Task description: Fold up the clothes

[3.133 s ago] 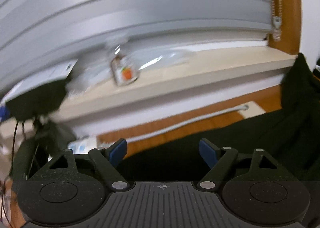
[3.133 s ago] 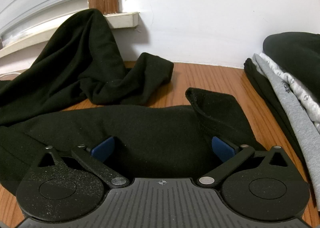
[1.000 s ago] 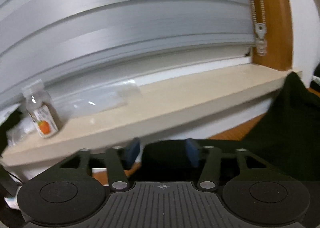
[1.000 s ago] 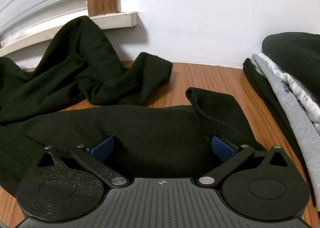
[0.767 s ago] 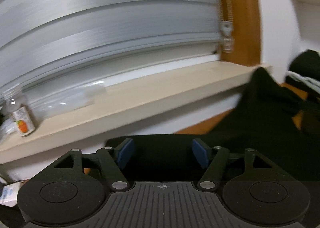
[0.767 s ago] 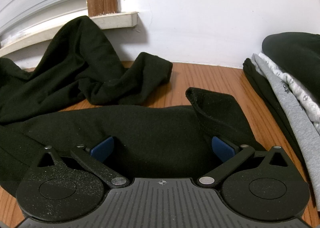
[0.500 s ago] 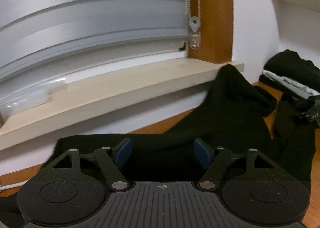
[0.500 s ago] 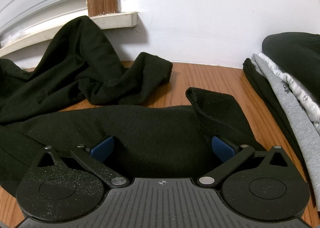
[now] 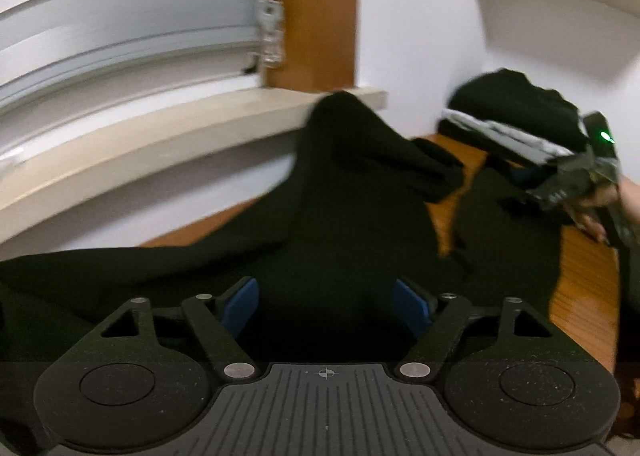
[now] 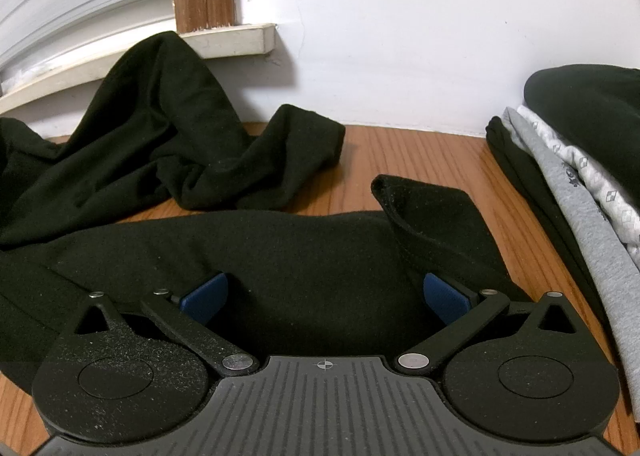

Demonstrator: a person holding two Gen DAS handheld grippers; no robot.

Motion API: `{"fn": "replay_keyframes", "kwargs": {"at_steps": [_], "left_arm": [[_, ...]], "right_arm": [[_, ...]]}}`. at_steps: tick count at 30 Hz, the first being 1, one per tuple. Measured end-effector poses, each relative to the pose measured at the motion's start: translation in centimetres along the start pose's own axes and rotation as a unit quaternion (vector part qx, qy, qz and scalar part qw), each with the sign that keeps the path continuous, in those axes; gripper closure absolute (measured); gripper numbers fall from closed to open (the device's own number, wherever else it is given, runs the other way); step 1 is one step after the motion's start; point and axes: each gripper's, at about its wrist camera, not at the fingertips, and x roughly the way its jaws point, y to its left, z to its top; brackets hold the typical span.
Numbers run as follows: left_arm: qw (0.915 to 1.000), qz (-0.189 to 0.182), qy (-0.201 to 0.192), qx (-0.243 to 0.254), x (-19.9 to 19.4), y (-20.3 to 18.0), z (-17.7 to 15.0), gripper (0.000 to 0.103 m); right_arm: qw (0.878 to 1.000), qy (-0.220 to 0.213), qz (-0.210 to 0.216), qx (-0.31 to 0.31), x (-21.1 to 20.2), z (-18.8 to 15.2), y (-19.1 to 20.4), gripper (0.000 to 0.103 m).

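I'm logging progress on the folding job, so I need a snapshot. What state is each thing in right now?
Black garment: unfolded, spread rumpled across the wooden table, one part propped against the windowsill.
Clothes pile: folded, stacked at the table's right.
Window blind: lowered.
Left gripper: open, jaws just widened, over the black cloth, pads not pressing.
Right gripper: open, over the garment.

White wall (image 10: 400, 36), grey blinds (image 9: 120, 28), cream sill (image 9: 140, 136), wooden tabletop (image 10: 420, 160)

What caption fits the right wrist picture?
Open right gripper over a rumpled black garment beside stacked folded clothes.
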Motion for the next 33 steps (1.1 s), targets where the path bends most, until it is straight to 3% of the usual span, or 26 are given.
{"fn": "replay_keyframes", "kwargs": {"at_steps": [12, 14, 16, 17, 18, 19, 25, 27, 33], "left_arm": [[0.9986, -0.032, 0.035, 0.025, 1.7, -1.1, -0.3, 0.026], [0.9981, -0.034, 0.048, 0.021, 1.9, -0.7, -0.3, 0.035], [0.9973, -0.035, 0.06, 0.021, 2.0, -0.3, -0.5, 0.062], [0.997, -0.036, 0.066, 0.022, 2.0, -0.2, -0.6, 0.068], [0.9966, -0.037, 0.07, 0.023, 1.9, 0.0, -0.7, 0.085], [0.9969, -0.033, 0.068, 0.023, 1.7, 0.3, -0.7, 0.091], [0.9996, 0.022, 0.018, 0.002, 0.1, 3.4, 0.3, 0.091], [0.9995, 0.028, 0.007, -0.011, 0.1, 4.8, 0.5, 0.091], [0.997, -0.021, -0.029, -0.069, 0.6, 8.1, -0.9, 0.091]], "right_arm": [[1.0, 0.022, -0.007, -0.014, -0.9, -0.3, 0.2, 0.0], [0.999, 0.037, -0.003, -0.017, -1.9, -0.9, -0.1, 0.0], [0.998, 0.053, 0.003, -0.021, -3.1, -1.5, -0.6, 0.0], [0.998, 0.061, 0.006, -0.023, -3.7, -1.8, -0.8, 0.0], [0.998, 0.065, 0.006, -0.026, -4.2, -2.1, -1.0, 0.0], [0.997, 0.069, 0.005, -0.03, -4.8, -2.5, -1.2, 0.0], [0.996, 0.063, -0.027, -0.056, -5.8, -1.6, -0.6, 0.0], [0.998, 0.035, -0.018, -0.053, -6.6, -0.3, -0.5, 0.0], [1.0, -0.019, 0.011, -0.009, -5.2, 4.0, 0.0, 0.0]]}}
